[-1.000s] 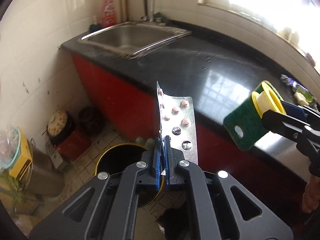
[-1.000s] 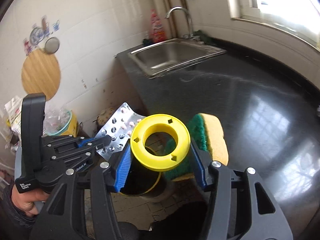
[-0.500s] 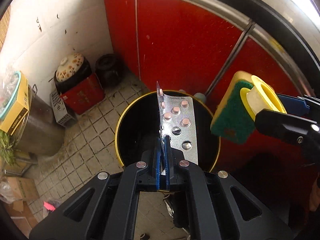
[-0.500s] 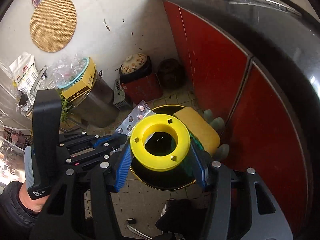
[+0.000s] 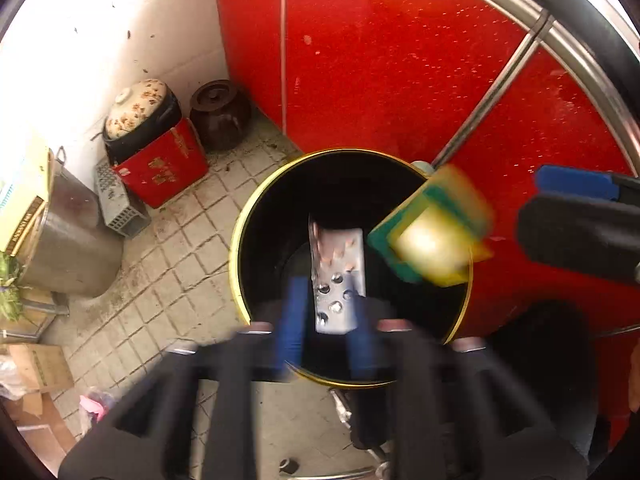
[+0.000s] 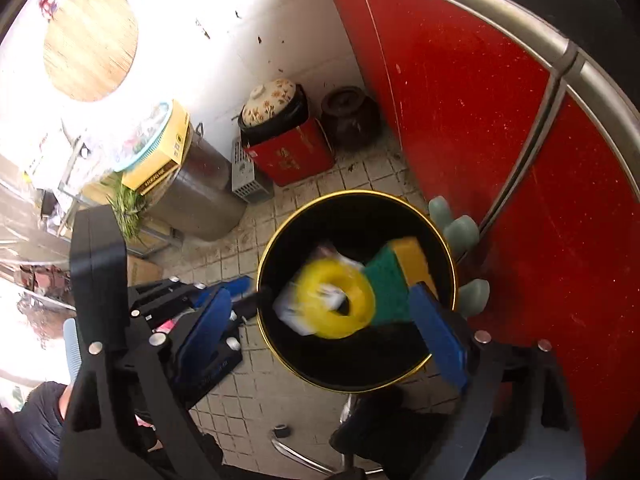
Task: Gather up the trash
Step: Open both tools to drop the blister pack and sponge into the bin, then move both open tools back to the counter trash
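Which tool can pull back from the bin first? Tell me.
Left, probably: its tool is open with the pill sheet loose over the bin, while the sponge touches the right tool's pad.

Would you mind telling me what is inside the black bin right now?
Over the mouth of the black bin, blurred, are the blister pack, yellow ring and sponge, free of both open grippers. The dark interior hides anything at the bottom.

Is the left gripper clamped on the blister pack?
No, the left gripper stands open, and the blister pack is loose between its fingers above the bin.
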### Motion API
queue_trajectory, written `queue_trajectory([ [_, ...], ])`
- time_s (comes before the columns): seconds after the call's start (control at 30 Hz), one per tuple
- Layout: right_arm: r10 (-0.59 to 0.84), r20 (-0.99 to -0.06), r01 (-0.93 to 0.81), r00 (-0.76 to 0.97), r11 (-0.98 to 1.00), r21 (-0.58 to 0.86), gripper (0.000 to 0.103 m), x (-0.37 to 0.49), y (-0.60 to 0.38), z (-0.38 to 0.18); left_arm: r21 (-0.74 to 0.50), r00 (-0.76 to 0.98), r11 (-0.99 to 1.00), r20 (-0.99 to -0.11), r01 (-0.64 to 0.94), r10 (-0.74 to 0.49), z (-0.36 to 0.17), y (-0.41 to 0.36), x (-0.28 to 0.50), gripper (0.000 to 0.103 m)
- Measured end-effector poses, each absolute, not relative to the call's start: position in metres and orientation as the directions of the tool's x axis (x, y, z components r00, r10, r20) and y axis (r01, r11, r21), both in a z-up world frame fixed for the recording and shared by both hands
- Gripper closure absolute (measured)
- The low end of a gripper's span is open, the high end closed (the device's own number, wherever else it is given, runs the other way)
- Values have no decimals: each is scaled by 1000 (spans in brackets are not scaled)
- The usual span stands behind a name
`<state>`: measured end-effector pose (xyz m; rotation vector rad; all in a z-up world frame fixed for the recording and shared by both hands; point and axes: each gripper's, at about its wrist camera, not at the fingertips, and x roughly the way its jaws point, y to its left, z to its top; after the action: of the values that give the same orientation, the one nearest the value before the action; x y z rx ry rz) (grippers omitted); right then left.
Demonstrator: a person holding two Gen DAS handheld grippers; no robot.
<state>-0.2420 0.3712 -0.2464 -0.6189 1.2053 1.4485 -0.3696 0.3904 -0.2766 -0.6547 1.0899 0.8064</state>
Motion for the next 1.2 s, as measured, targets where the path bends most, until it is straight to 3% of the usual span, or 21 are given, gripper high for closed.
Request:
queue_trajectory([
  [0.03,399,-878,-935,-264,117,335,16,-241,371,-246,-57,234,549,-938,-834,258,-275,390,-371,23],
  [0.07,399,-878,-935,-265,115,334,16,-241,370,-245,-53,241,546,-930,-836,279,-272,388,-373,20],
  [0.3,451,-861,-947,-235,92,307,15,-241,351,-218,-77,261,519,-920,-851,291,-251,389,-381,17],
  [0.53,564,-819,-970,-104,124,208,13,-231,294,-149,-176,343,475,-894,-862,290,-201,376,-375,17],
  [0.7,659,-744,-947,111,296,121,9,-194,204,-81,-93,364,594,-861,-799,355,-142,341,-333,17],
  [0.87,625,-689,-822,368,564,73,8,-139,88,-38,-51,510,774,-780,-631,364,-78,270,-259,17],
  [1.0,501,-667,-645,551,763,39,8,-102,-17,-19,-69,641,906,-729,-417,239,-46,195,-195,16],
  [1.2,342,-649,-402,680,914,61,8,-75,-163,-9,-83,719,988,-694,-134,39,-25,78,-114,15],
])
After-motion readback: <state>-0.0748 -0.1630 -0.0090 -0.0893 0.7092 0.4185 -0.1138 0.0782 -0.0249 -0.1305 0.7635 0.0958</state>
